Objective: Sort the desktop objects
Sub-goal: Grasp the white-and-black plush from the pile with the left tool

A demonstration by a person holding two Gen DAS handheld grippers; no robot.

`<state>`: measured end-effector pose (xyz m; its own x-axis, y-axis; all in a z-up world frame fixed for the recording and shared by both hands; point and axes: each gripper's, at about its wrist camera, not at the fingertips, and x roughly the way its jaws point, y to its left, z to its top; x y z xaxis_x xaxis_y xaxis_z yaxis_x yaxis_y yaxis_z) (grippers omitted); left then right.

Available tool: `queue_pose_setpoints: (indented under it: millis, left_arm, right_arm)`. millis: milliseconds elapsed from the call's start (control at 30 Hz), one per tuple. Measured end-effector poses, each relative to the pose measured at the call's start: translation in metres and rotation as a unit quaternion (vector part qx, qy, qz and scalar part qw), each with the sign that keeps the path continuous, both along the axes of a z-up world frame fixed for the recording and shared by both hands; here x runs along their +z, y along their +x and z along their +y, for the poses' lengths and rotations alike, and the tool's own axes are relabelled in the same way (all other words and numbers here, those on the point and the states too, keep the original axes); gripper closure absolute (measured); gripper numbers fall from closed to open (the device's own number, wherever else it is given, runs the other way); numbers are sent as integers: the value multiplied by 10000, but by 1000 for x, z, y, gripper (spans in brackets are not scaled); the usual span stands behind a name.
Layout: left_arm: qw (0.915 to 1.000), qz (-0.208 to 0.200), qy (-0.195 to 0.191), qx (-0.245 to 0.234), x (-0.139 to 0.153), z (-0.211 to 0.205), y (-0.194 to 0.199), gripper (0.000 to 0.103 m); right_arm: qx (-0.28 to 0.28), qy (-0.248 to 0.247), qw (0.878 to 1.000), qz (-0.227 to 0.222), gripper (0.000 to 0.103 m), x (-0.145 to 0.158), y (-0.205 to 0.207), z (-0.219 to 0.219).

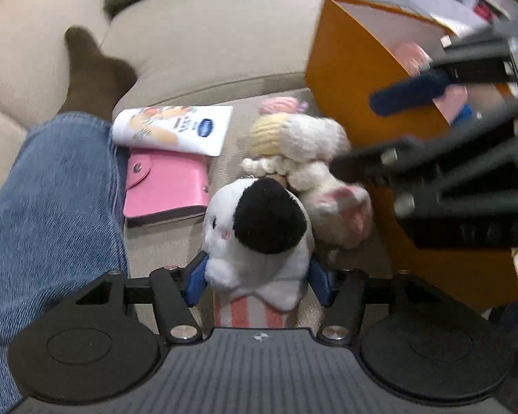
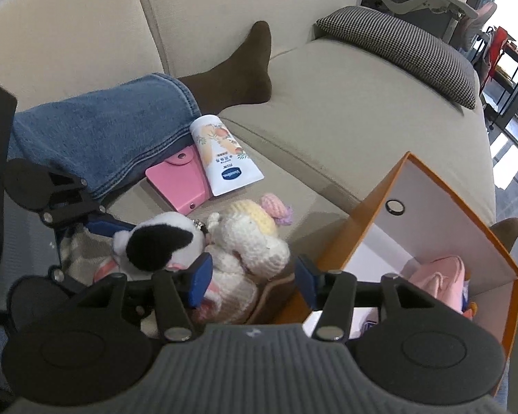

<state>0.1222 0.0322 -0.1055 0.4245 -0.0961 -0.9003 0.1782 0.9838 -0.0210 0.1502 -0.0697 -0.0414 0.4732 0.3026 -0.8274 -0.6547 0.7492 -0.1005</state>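
Left wrist view: spread fingers [image 1: 257,277] flanking plush toy [image 1: 259,238], long axis pointing away, black cap foremost.

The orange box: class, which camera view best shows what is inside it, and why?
The right wrist view. It looks down into the orange box, showing its white inner walls and a pink item inside. The left wrist view shows mainly the box's orange outer side, blurred and partly covered by the right gripper.

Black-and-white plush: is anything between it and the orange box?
Yes. The crocheted white doll lies between the black-and-white plush and the orange box, and the right tool hovers there too.
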Motion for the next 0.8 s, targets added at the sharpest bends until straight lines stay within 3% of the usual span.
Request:
queue_pose_setpoints:
  millis: [200,300,533,800]
  left_arm:
    - [9979,-201,-252,558,15,27,-12,39]
    - [9939,-290,-613,865,21,46,-19,40]
    - [9747,-598,-1784,1208,35,77,-27,40]
    - [9645,-726,-2196,1276,37,87,-22,40]
  right_arm:
    - [161,-96,9998,20,46,-4,-4,10]
    - [211,-178,9996,51,43,-5,-4,18]
    - [173,-470,9986,152,43,-6,8,32]
    - [127,-795,9946,659,44,-20,30,42]
